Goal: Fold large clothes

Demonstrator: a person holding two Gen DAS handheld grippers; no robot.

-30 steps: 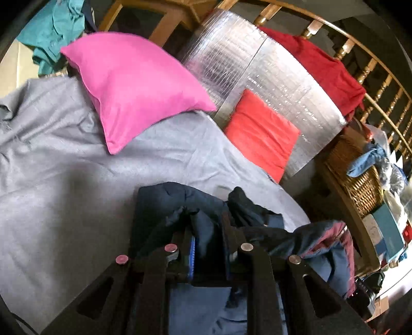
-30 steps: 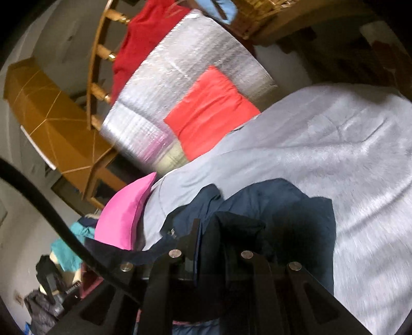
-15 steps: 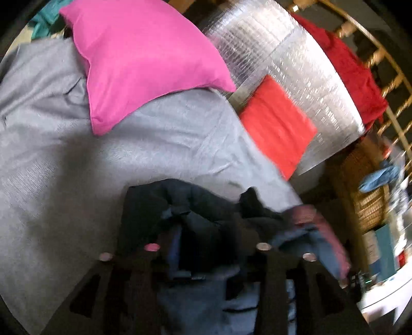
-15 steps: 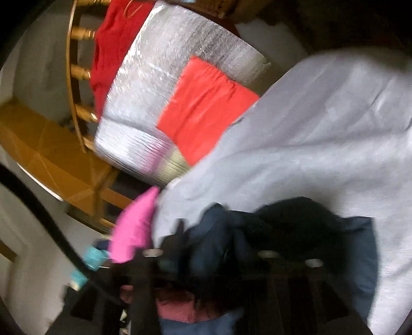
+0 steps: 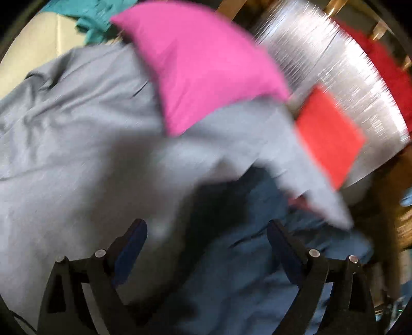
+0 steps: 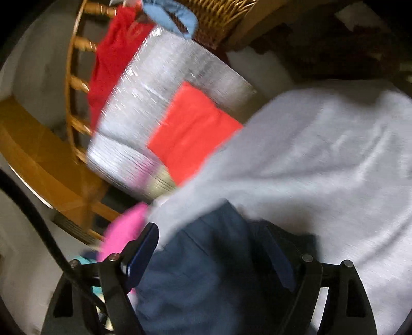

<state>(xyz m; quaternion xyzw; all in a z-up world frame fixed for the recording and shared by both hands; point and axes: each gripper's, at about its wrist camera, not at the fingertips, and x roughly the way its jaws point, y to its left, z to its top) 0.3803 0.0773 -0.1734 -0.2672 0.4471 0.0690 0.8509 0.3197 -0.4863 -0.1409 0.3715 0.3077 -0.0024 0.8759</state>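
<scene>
A dark navy garment [image 5: 244, 257] lies bunched on the grey bed sheet [image 5: 77, 154]. My left gripper [image 5: 206, 226] is open, its fingers spread wide over the garment's near part, holding nothing. In the right wrist view the same navy garment [image 6: 206, 270] lies between the spread fingers of my right gripper [image 6: 211, 232], which is also open. Both views are motion-blurred.
A pink pillow [image 5: 200, 72] and a red cushion [image 5: 329, 136] sit at the head of the bed against a silver foil panel [image 5: 342, 72]. A red cloth [image 6: 113, 51] hangs on the wooden rail. A wicker basket [image 6: 219, 15] stands beside the bed.
Both grippers were shut on the navy garment and have opened wide, letting it go onto the sheet. Both cameras have shifted quickly, blurring the view.
</scene>
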